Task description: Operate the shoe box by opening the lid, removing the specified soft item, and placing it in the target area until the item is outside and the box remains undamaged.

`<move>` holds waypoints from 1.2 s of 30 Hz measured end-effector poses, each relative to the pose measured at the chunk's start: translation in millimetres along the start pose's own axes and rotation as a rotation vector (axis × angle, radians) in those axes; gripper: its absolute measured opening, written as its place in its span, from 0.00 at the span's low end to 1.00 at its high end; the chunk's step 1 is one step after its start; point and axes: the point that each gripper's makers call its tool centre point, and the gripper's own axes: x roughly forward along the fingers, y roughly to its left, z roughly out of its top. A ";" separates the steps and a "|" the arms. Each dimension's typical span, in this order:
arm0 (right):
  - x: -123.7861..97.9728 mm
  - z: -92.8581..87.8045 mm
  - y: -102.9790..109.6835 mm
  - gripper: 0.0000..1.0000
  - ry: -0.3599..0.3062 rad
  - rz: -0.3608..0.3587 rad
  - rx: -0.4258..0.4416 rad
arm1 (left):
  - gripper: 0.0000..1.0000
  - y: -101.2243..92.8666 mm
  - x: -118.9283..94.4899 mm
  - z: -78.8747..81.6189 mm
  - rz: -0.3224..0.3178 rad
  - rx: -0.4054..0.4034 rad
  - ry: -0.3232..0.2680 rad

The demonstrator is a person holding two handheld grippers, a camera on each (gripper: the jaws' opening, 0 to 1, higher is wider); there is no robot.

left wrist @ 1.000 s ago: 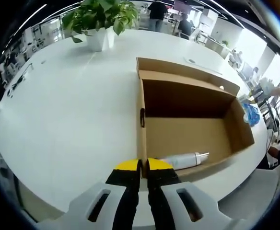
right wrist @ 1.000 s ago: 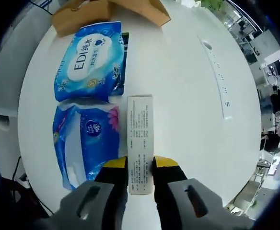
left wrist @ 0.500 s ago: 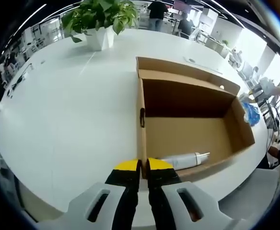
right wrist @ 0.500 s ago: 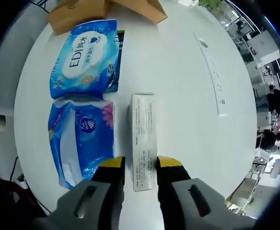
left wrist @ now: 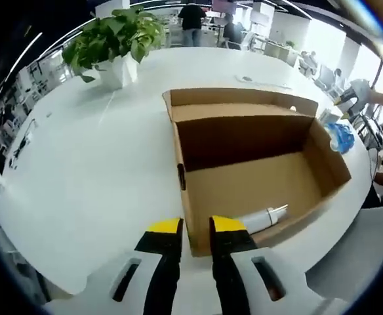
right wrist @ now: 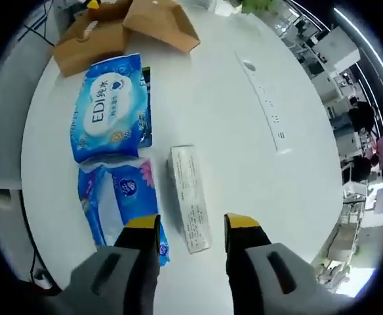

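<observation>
The brown cardboard shoe box [left wrist: 257,177] lies open on the white table, with a white tube [left wrist: 260,218] in its near corner. My left gripper [left wrist: 195,226] is open, its yellow-tipped jaws standing either side of the box's near corner without gripping it. My right gripper [right wrist: 192,223] is open above a long white carton [right wrist: 190,197] that lies flat on the table. Left of the carton lie two soft blue wipes packs, the EDI pack [right wrist: 109,118] and a second pack [right wrist: 122,203] closer to the jaws. A corner of the shoe box [right wrist: 126,26] shows at the top.
A potted plant [left wrist: 116,46] stands at the far left of the table. A blue pack [left wrist: 342,138] lies beyond the box's right end. A recessed socket strip [right wrist: 265,102] runs along the table. The table's edge is close behind the wipes. People stand far off.
My left gripper has opened off the box's near wall and drawn back slightly. My right gripper has opened wider, let go of the white carton and pulled away from it.
</observation>
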 end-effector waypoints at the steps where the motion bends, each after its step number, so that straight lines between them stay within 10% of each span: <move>1: -3.6 3.2 0.4 0.42 -0.022 -0.009 0.041 | 0.20 1.0 -1.0 2.7 0.010 0.036 0.001; 13: -36.3 32.3 26.3 0.63 -0.219 -0.044 0.335 | 0.32 -17.4 -2.2 33.4 -0.094 0.233 -0.024; 36: -73.0 53.6 125.4 0.96 -0.385 -0.102 0.494 | 0.49 -45.4 12.9 39.4 -0.339 0.675 0.164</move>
